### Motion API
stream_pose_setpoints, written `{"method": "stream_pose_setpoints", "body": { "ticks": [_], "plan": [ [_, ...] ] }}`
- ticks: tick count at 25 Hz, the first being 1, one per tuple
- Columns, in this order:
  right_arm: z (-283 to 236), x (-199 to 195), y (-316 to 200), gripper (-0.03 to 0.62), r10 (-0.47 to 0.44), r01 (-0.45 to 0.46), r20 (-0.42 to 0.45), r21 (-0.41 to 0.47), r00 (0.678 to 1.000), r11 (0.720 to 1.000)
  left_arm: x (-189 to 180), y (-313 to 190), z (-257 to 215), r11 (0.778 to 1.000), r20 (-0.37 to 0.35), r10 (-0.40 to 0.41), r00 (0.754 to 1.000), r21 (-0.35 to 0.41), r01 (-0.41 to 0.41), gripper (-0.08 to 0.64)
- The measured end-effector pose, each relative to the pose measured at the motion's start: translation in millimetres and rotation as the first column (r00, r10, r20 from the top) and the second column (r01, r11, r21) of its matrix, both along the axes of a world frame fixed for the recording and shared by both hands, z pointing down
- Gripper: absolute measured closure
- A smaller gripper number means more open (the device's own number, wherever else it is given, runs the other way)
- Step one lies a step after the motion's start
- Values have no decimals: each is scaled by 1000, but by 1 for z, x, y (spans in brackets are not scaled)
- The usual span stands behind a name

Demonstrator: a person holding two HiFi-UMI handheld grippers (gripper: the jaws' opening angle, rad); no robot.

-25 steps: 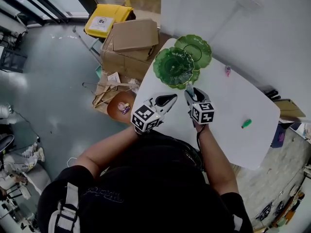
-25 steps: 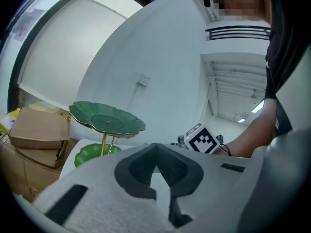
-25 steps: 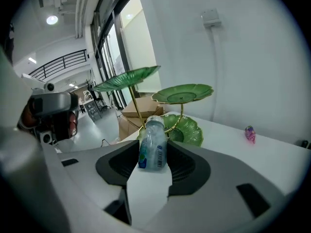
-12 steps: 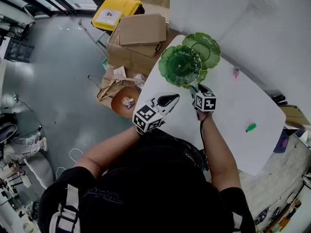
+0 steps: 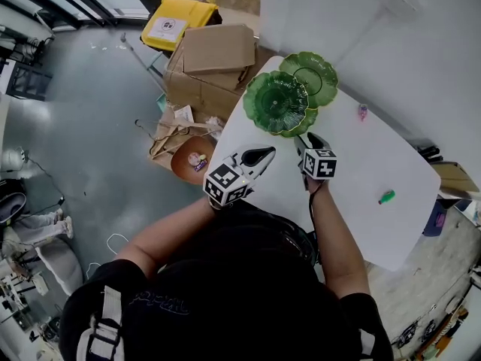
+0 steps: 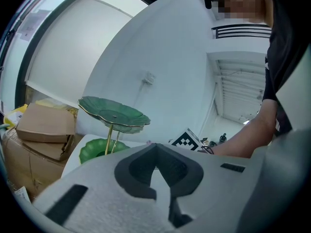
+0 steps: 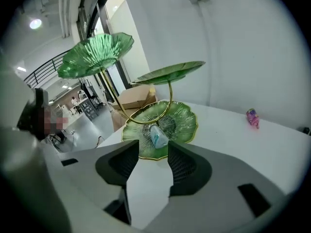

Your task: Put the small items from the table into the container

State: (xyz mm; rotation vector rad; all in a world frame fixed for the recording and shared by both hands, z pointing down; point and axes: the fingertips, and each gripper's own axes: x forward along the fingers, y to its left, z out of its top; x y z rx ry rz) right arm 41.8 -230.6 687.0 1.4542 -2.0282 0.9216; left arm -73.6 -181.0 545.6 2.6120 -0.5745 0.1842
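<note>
From the head view I have the white table below me, with the green tiered dish stand at its far left corner. Two small items are loose on the tabletop: a pink one near the back edge and a green one well off to the right. The green one shows in no other view.

The right claw sits just beside the stand's lowest dish. Its own view shows the jaws spread, with only bare table between them. Just past the tips of the right claw, a small pale blue packet lies on the lowest dish (the upper leaves hide it from the head view). The pink item is off to the right, well clear of the dish.

The left claw hovers over the table's near-left edge. In its own view, the tips of the left claw are pressed together on nothing. It looks level at an upper leaf of the stand from the side. The cardboard boxes stand to its left, and the right claw's marker cube pokes up behind the jaws.
</note>
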Motion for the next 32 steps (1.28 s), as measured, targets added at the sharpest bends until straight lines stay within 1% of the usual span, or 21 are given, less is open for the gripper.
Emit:
{"method": "stream_pose_setpoints", "body": {
  "ticks": [4,7,9,10,13,15,17,20,22,25,28,32],
  "plan": [
    [-34,5,15,405,58,-61,36,74,998,995,6,2,-12,999,-15,27,1000,25,-26,555],
    [-67,5,29,409,75,-80,39,146,996,986,14,4,-24,997,-30,60,998,51,-59,555],
    [-93,3,40,431,80,-84,32,201,996,976,20,8,-36,994,-40,92,995,69,-89,555],
    [-106,1,45,453,79,-82,25,230,997,970,23,10,-43,991,-45,110,993,80,-106,555],
    [-144,-6,63,511,76,-75,10,315,997,946,30,17,-64,983,-60,156,986,112,-148,555],
    [-168,-13,75,540,70,-69,11,369,998,927,33,19,-79,979,-78,171,982,130,-160,555],
    [-188,-24,87,554,57,-55,7,417,998,907,34,23,-91,976,-96,180,979,145,-165,556],
    [-212,-42,109,568,56,-52,5,482,998,875,36,37,-98,974,-120,195,973,136,-179,555],
    [-219,-51,119,569,52,-53,16,506,999,861,38,46,-96,973,-125,211,969,124,-196,555],
    [-224,-46,123,569,69,-66,14,520,998,851,41,50,-94,969,-125,229,965,122,-214,555],
    [-225,-38,126,569,97,-92,17,517,995,851,44,50,-97,969,-131,229,964,125,-213,555],
    [-221,-38,127,569,98,-97,25,509,995,855,46,49,-97,967,-137,237,962,127,-220,555]
  ]
}}
